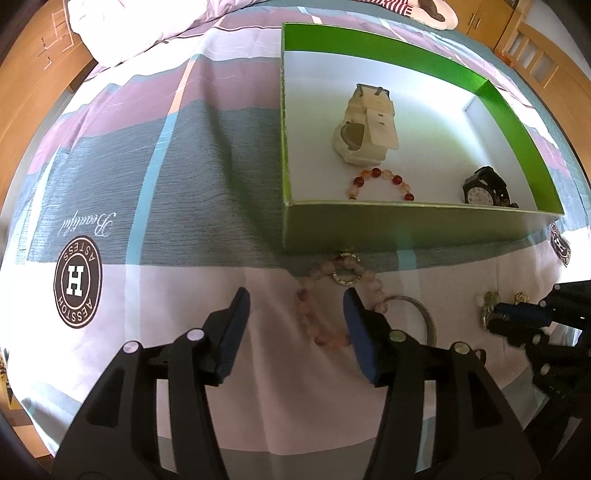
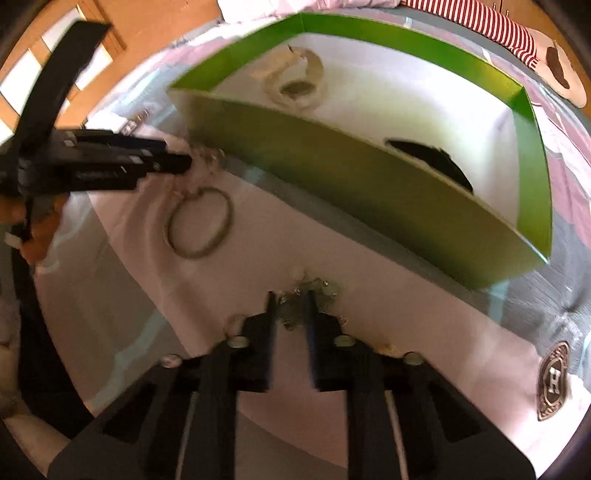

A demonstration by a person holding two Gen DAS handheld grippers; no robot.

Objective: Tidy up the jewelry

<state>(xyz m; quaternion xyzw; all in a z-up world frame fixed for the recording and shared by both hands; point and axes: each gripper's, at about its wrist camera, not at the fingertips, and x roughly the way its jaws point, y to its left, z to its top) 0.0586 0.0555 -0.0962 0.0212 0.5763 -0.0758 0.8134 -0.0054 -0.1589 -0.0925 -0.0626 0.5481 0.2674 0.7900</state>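
Observation:
My left gripper (image 1: pixel 295 299) points down at the bed, open. A pink bead bracelet (image 1: pixel 314 314) lies between its fingers, apart from the pads. A small gold ring piece (image 1: pixel 345 274) rests on the bracelet's far end, and a silver bangle (image 1: pixel 424 314) (image 2: pixel 199 221) lies to the right. My right gripper (image 2: pixel 291 300) (image 1: pixel 509 312) is shut on a pale green bead piece (image 2: pixel 325 291) (image 1: pixel 487 301). The green box (image 1: pixel 406 225) (image 2: pixel 369 195) holds a white watch (image 1: pixel 365 125), a red bead bracelet (image 1: pixel 380 181) and a black watch (image 1: pixel 484 188).
Everything sits on a bed sheet (image 1: pixel 166 184) in pink, grey and white blocks with round logos. White bedding (image 1: pixel 129 22) is piled at the far left and a striped plush toy (image 2: pixel 480 22) lies beyond the box. Wooden furniture (image 1: pixel 22 92) surrounds the bed.

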